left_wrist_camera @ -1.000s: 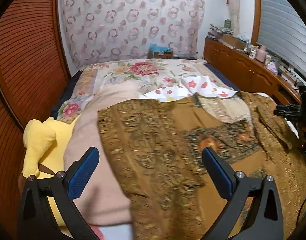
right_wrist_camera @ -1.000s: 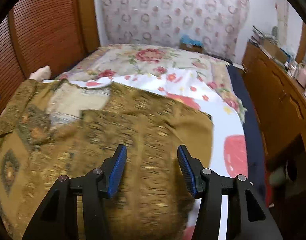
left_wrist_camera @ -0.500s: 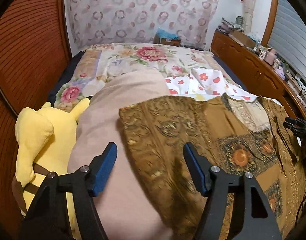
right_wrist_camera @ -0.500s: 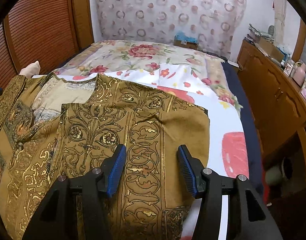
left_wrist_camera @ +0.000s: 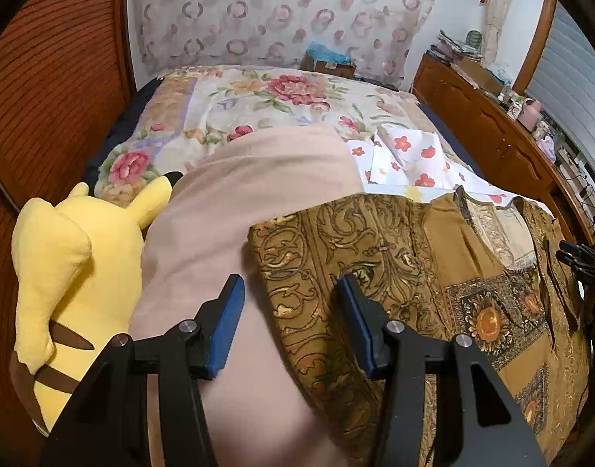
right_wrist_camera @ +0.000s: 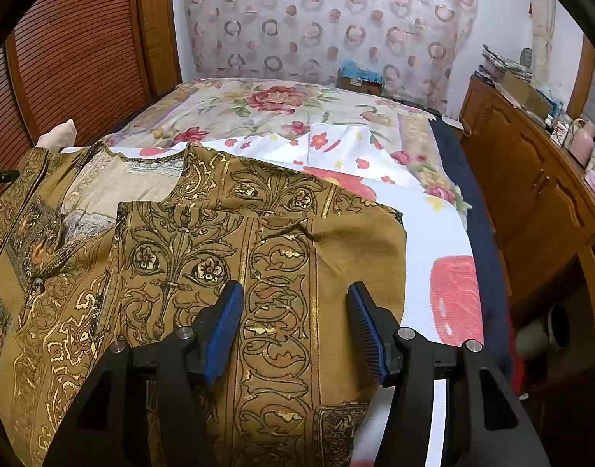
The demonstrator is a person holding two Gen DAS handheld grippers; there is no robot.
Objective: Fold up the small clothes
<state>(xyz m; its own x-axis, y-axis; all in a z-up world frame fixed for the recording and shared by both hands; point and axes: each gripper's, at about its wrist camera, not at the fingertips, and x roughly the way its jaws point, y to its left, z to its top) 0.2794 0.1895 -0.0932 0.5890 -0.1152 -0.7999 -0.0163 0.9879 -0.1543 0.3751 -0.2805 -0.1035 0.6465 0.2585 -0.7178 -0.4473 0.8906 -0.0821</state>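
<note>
While the brown patterned shirt lies spread on the bed, the left gripper (jaws closing) straddles its edge, apparently ungripped; the right gripper hovers parted above it.

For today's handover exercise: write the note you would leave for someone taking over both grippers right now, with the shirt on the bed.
Left gripper: jaws closing, nothing pinched; it straddles the left edge of the brown patterned shirt, over the pink blanket.
Right gripper: open, above the shirt's right side.
Shirt lies on the bed, right side already folded inward.
Left: fold the left side in, then fold it up.
</note>
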